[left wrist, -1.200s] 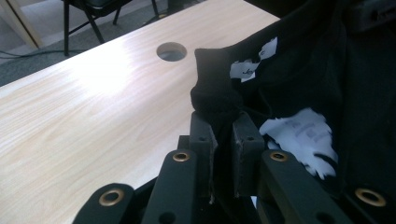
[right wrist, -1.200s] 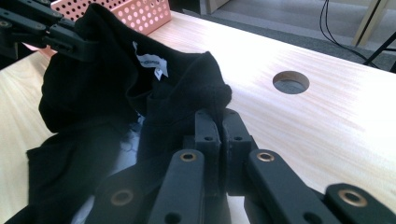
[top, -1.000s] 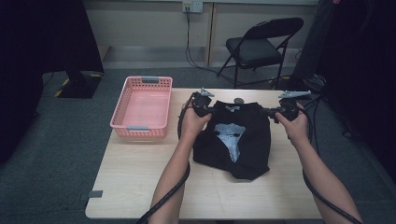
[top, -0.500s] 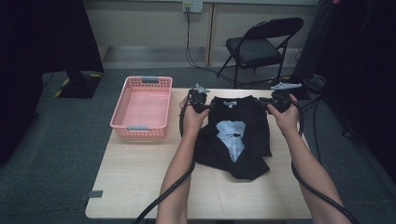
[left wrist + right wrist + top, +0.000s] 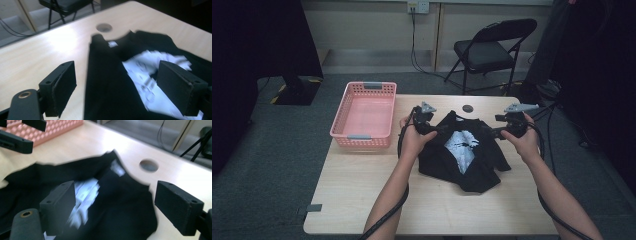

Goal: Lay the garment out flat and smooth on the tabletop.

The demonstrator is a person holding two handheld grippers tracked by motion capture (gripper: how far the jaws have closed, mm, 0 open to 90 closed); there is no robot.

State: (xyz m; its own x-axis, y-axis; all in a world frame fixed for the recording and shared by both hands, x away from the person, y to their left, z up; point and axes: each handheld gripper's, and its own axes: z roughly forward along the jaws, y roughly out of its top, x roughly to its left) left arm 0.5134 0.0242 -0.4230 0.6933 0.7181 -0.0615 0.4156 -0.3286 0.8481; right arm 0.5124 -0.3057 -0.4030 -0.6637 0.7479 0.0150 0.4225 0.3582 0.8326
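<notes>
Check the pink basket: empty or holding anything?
Empty. The high view shows the pink basket's bare floor; the black shirt lies on the table beside it.

A black T-shirt (image 5: 464, 152) with a white print lies rumpled on the table.

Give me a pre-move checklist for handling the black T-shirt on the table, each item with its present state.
1. Left tool open: ok, its jaws stand wide apart over the black T-shirt.
2. Right tool open: ok, its jaws are spread with cloth below them.
3. Cloth gripped by either tool: not ok, neither pair of jaws is closed on fabric.
4. T-shirt lying flat: not ok, it looks rumpled, with its near hem bunched.
5. Collar end found: ok, the neck label faces the dark round hole in the table.
6. Pink basket out of the way: ok, it stands apart from the shirt on the left tool's side.
</notes>
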